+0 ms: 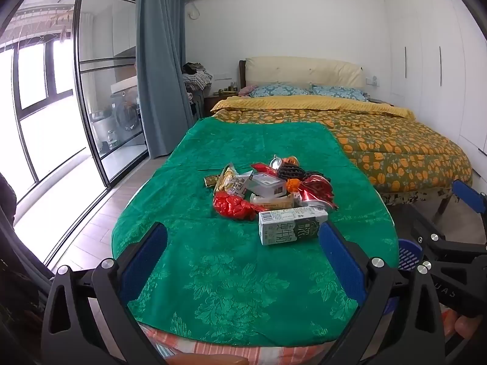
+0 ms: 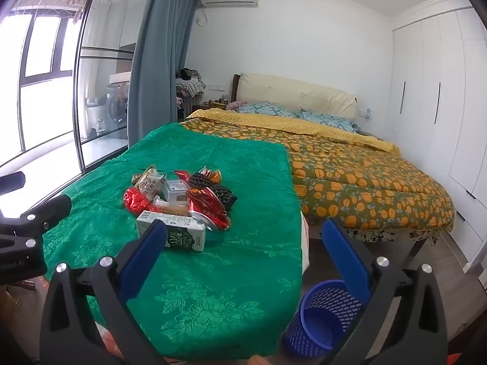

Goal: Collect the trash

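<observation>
A pile of trash (image 1: 268,188) lies in the middle of the green-covered table (image 1: 231,273): a milk carton (image 1: 292,225) at the front, a red crumpled wrapper (image 1: 232,206), a clear plastic box (image 1: 268,184), snack packets and black foam nets. The pile shows in the right wrist view (image 2: 179,197), with the carton (image 2: 170,231) nearest. My left gripper (image 1: 243,240) is open and empty, short of the carton. My right gripper (image 2: 243,237) is open and empty over the table's right edge. A blue mesh bin (image 2: 319,319) stands on the floor to the table's right.
A bed with an orange-patterned quilt (image 1: 380,140) stands behind and right of the table. Glass sliding doors (image 1: 91,91) and a grey curtain (image 1: 158,60) are on the left. White wardrobes (image 2: 441,91) line the right wall. The right gripper's body (image 1: 450,243) shows at the left view's right edge.
</observation>
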